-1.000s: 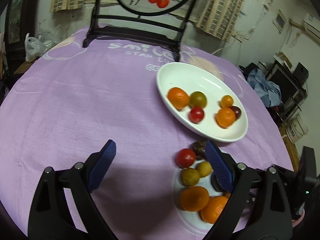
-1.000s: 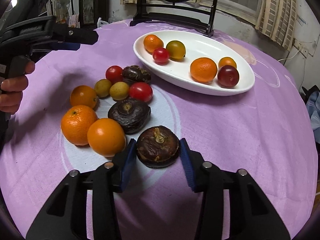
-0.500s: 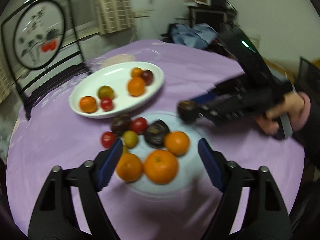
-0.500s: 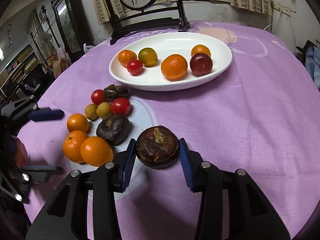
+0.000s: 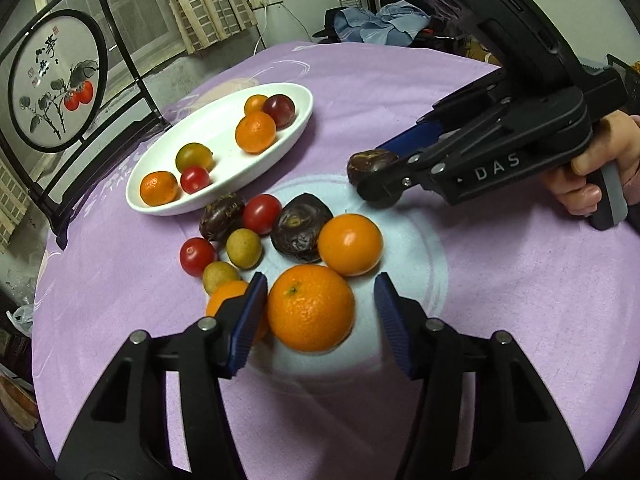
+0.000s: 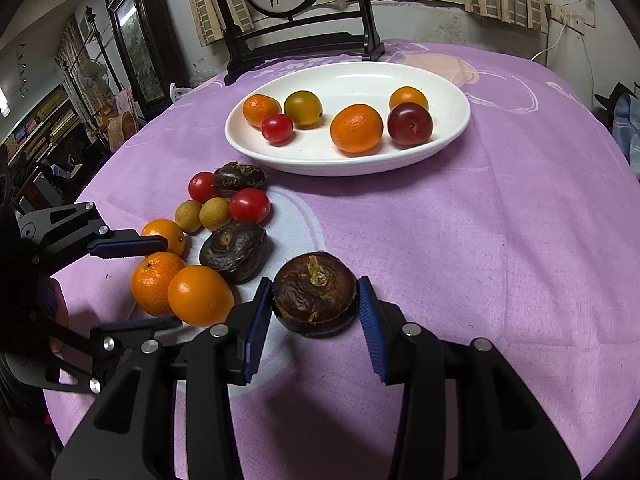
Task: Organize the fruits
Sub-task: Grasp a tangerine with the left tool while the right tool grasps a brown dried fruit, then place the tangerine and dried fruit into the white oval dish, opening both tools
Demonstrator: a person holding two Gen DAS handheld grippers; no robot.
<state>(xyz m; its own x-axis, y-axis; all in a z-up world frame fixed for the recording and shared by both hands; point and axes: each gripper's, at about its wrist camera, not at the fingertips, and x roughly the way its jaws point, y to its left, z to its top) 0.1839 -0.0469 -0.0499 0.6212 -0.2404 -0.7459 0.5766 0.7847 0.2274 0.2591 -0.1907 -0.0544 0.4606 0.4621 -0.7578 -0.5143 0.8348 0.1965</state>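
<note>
Fruits lie in two groups on purple tablecloth (image 5: 120,280), w/ white oval ceramic dish (image 5: 224,132) as landmark.

Left wrist view: left gripper (image 5: 320,312) spread wide, blue pads either side of big dimpled orange (image 5: 310,312), not touching it. Loose pile sits just in front of dish: smooth orange (image 5: 350,244), wrinkled dark-brown fruit (image 5: 300,226), red cherry tomato (image 5: 262,214) & others. Right gripper (image 5: 374,178), to the right of dish, pinches a dark wrinkled round fruit (image 5: 368,164) above the cloth.

Right wrist view: right gripper (image 6: 316,312) blue pads pressed on both sides of dark wrinkled round fruit (image 6: 314,294), stem up. Dish (image 6: 448,84) beyond it holds mandarin (image 6: 356,128), dark-red plum (image 6: 410,124), green-yellow tomato (image 6: 303,108) etc. Left gripper (image 6: 136,284) at near-left of dish, fingers apart around the oranges.
</note>
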